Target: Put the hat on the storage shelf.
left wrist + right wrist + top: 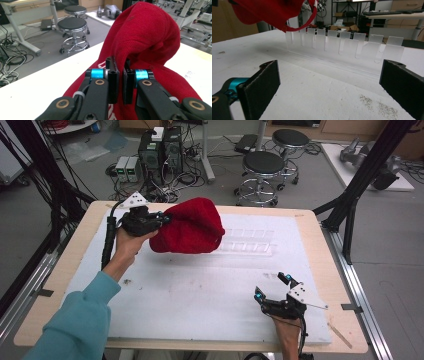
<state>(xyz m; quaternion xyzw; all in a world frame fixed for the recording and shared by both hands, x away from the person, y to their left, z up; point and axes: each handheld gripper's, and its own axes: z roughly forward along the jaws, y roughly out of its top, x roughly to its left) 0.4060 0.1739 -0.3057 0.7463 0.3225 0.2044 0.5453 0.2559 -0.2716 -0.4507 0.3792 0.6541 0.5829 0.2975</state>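
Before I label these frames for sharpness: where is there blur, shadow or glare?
High view: soft throughout, the red hat throwing a faint shadow on the white board. Left gripper view: hat sharp. Right gripper view: clear rack crisp, near pads slightly soft; no strong glare.

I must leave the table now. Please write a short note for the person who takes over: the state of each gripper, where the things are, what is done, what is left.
Left gripper: shut on the red knit hat, held up above the white mat.
Right gripper: open, holding nothing, low over the mat's near right part.
Clear slotted rack: on the mat, beyond the hat.
Done: hat gripped and lifted.
Left: probably placing the hat at the rack; not yet done.
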